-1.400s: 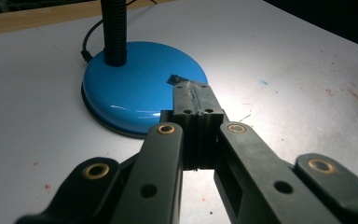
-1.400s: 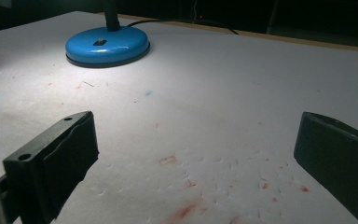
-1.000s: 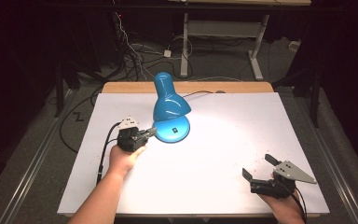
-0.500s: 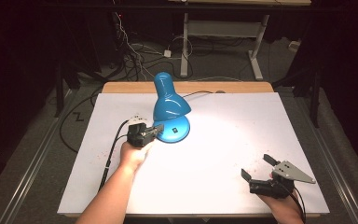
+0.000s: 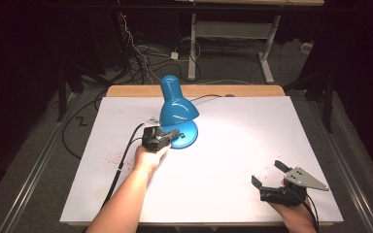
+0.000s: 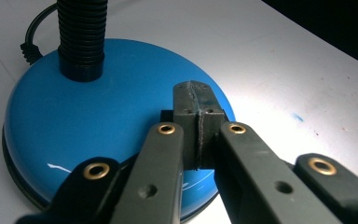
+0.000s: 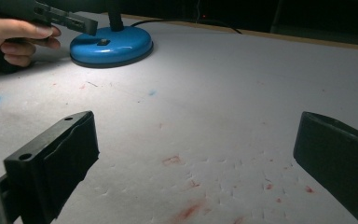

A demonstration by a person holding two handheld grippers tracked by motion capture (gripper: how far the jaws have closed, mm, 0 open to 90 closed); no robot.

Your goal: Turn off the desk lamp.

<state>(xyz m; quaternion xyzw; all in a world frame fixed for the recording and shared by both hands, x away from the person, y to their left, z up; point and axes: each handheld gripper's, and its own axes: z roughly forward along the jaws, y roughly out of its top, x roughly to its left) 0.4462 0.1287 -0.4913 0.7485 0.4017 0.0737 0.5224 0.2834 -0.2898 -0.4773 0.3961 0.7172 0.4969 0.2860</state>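
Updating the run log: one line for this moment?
left gripper: shut, tips over lamp base | right gripper: open, idle | lamp: lit

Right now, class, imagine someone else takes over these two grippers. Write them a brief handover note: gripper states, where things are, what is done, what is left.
Left gripper: jaws shut together, empty, tips hovering over the blue lamp base, near the small dark switch on top of it.
Right gripper: open, empty, idle at the near right of the white table.
Lamp: upright at the table's far left-centre, shade pointing down, light on, cord trailing off the far edge.
Done: left gripper brought to the base.
Left: probably pressing the switch; whether the tips touch it cannot be told.
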